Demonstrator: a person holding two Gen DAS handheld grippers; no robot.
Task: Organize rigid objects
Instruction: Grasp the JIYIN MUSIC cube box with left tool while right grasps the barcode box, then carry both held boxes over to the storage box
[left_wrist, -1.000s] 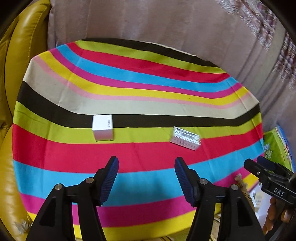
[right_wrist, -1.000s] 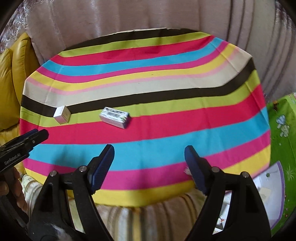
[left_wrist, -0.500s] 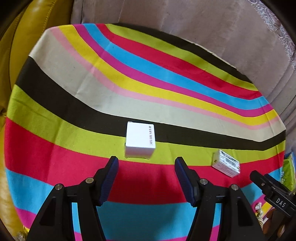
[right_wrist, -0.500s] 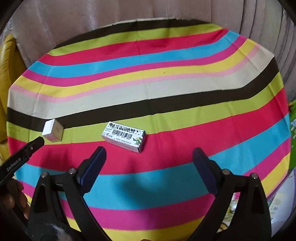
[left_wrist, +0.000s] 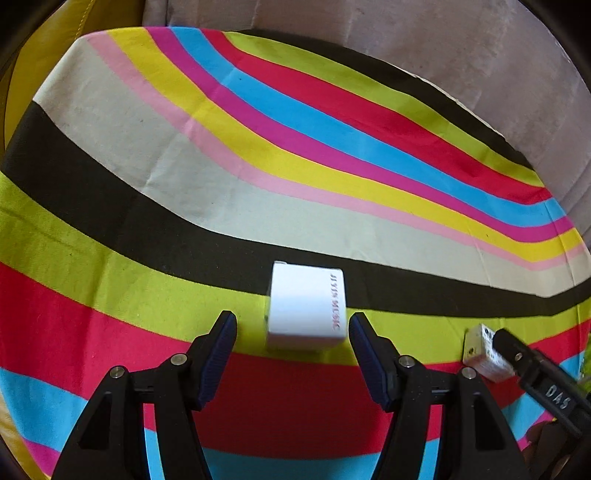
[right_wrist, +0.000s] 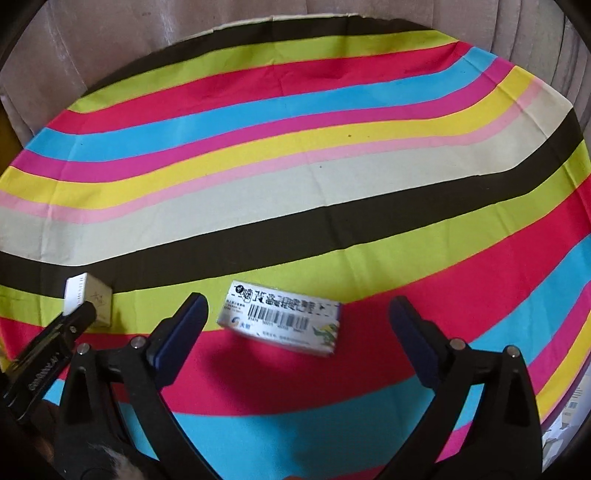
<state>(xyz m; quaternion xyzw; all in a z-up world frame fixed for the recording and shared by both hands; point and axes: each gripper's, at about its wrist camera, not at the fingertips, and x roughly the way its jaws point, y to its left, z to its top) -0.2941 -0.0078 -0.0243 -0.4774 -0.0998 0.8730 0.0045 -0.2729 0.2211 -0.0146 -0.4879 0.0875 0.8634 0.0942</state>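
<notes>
Hovering spread, the left hand-held gripper (left_wrist: 293, 323) flanks a small white cardboard cube box (left_wrist: 306, 306); the right hand-held gripper (right_wrist: 299, 312), also spread, faces a flat barcode-printed carton (right_wrist: 280, 317) on the striped-cloth worktop (right_wrist: 295, 184).

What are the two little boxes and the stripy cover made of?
White box: probably matte cardboard, with crisp folded edges and printed lettering. Barcode box: likely glossier printed card, since it catches light. Striped cloth: woven fabric, showing creases and a fine weave.

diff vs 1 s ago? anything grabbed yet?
Both tools closed in. The left tool now reaches the white box, open; the right tool now nears the barcode box, open. Nothing grabbed. Both boxes remain unmoved on the striped cloth.
</notes>
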